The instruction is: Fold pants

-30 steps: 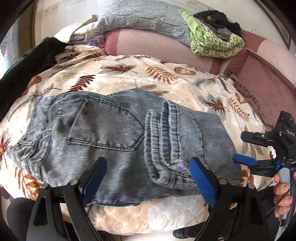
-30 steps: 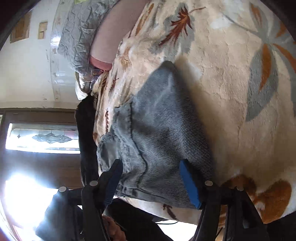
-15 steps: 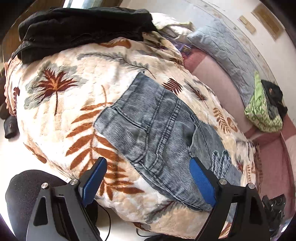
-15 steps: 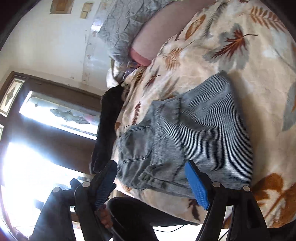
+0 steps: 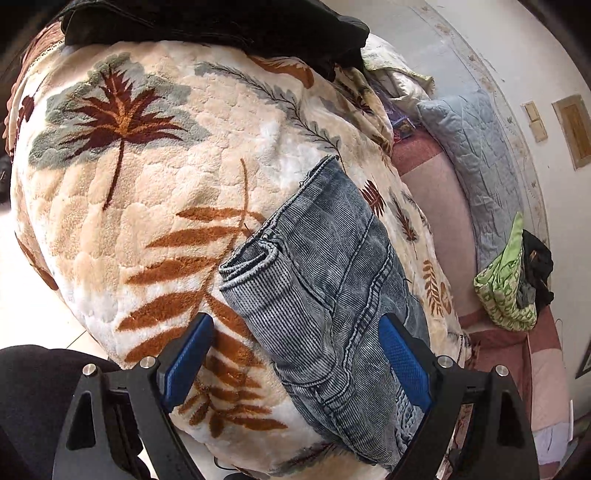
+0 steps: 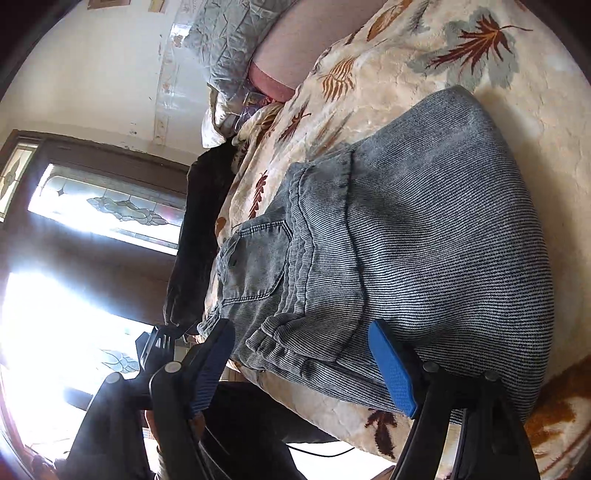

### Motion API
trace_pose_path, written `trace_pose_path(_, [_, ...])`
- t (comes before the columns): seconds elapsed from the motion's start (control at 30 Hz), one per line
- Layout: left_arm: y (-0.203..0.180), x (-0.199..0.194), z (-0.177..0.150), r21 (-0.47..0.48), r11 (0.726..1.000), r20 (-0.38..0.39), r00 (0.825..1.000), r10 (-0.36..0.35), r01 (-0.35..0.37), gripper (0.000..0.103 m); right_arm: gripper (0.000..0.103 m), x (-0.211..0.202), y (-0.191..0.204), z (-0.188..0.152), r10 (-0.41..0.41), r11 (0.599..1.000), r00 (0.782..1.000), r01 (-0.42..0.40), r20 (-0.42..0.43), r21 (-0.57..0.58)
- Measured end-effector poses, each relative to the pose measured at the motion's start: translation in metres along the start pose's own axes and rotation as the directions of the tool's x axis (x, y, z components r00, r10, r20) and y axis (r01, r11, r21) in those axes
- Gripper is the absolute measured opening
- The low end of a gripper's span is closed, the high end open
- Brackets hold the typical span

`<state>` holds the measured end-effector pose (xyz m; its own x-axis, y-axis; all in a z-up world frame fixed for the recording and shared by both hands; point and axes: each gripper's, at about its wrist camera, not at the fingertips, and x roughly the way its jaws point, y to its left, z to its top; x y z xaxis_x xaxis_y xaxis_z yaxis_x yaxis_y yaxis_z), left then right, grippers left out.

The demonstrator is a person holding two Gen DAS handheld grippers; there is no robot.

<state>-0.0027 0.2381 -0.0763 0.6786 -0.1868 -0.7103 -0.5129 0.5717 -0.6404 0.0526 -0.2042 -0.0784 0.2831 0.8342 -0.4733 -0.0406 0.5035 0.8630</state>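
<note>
A pair of grey-blue ribbed denim pants lies folded into a compact bundle on a cream blanket with leaf prints. My left gripper is open and empty, its blue pads just above the bundle's near end. My right gripper is open and empty, near the bundle's front edge. In the right wrist view the pants show a back pocket facing left, and the left gripper sits beyond the bundle's left end.
A black garment lies at the blanket's far end. A grey quilted pillow and a green patterned cloth rest on a pink sofa back. A bright window is at the left.
Both grippers have swung around the bundle, the left to its waistband end, the right closer to its front edge. The pants lie as before.
</note>
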Motion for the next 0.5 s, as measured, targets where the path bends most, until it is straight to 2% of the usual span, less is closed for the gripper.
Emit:
trace_pose_path(0.1, [0.0,0.003,0.0,0.039,0.999,0.015,1.0,0.02,-0.02,0.09,0.078,0.0,0.023,0.0,0.068,0.997,0.998,-0.069,-0.013,-0.035])
trace_pose_path(0.17, [-0.004,0.005,-0.001,0.075,0.996,0.027,0.999,0.037,-0.039,0.091,0.078,0.008,0.035,-0.001,0.07,0.996,0.997,-0.072,-0.03,-0.055])
trace_pose_path(0.23, [-0.007,0.005,-0.004,0.113,0.991,0.045,0.997,0.061,-0.066,0.09,0.079,0.03,0.028,-0.002,0.02,0.999,0.996,-0.023,-0.086,-0.031])
trace_pose_path(0.27, [-0.009,0.005,-0.004,0.133,0.988,0.053,0.996,0.072,-0.079,0.09,0.079,0.044,0.021,-0.004,-0.018,1.0,0.99,0.016,-0.141,-0.009])
trace_pose_path(0.3, [-0.011,0.005,-0.005,0.153,0.984,0.059,0.995,0.082,-0.09,0.09,0.078,0.049,0.019,-0.005,-0.026,1.0,0.988,0.025,-0.15,-0.007])
trace_pose_path(0.37, [-0.014,0.002,-0.007,0.18,0.978,0.07,0.993,0.094,-0.105,0.09,0.079,0.043,0.034,0.0,-0.048,0.999,0.989,0.044,-0.142,-0.031])
trace_pose_path(0.43, [-0.02,-0.007,-0.011,0.212,0.97,0.116,0.988,0.097,-0.12,0.09,0.078,0.037,0.058,0.011,-0.047,0.995,0.993,0.037,-0.112,-0.09])
trace_pose_path(0.5, [-0.028,-0.018,-0.016,0.257,0.959,0.161,0.984,0.077,-0.117,0.091,0.078,0.038,0.076,0.028,-0.083,0.988,0.992,0.07,-0.093,-0.138])
